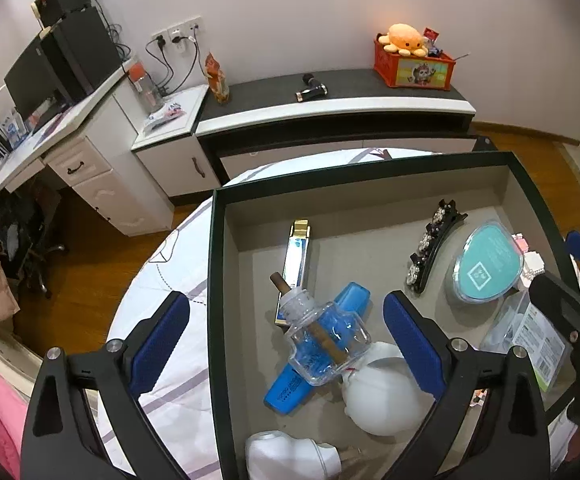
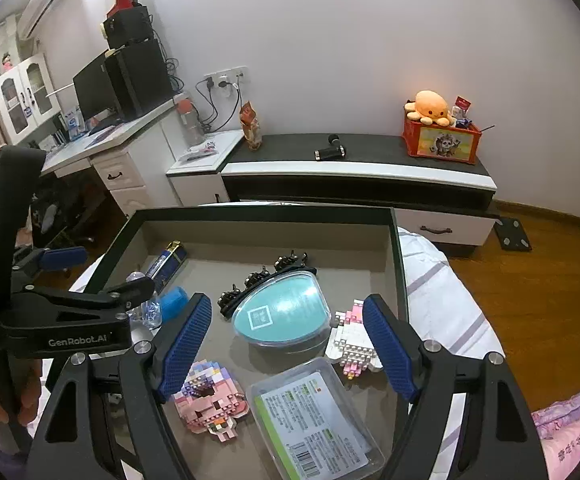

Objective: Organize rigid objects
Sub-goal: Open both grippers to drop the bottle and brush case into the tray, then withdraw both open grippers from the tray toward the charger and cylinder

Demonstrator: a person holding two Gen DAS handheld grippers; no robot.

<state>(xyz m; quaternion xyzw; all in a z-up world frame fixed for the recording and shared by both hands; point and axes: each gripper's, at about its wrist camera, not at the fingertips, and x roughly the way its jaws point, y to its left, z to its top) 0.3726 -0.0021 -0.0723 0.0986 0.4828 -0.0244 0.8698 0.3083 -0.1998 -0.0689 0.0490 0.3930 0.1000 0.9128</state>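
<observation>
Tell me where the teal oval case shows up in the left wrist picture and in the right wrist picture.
Left wrist: teal oval case at right, inside the box, beside the black hair clip.
Right wrist: case near centre, in front of the same clip.
Shared landmark: the orange plush octopus.

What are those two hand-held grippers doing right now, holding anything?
Left hand-held gripper: open, holding nothing.
Right hand-held gripper: open, holding nothing.

Tray point(image 2: 396, 264) holds hair clip point(image 2: 266, 280) behind oval case point(image 2: 280, 314); bottle point(image 1: 318, 334) left.
</observation>
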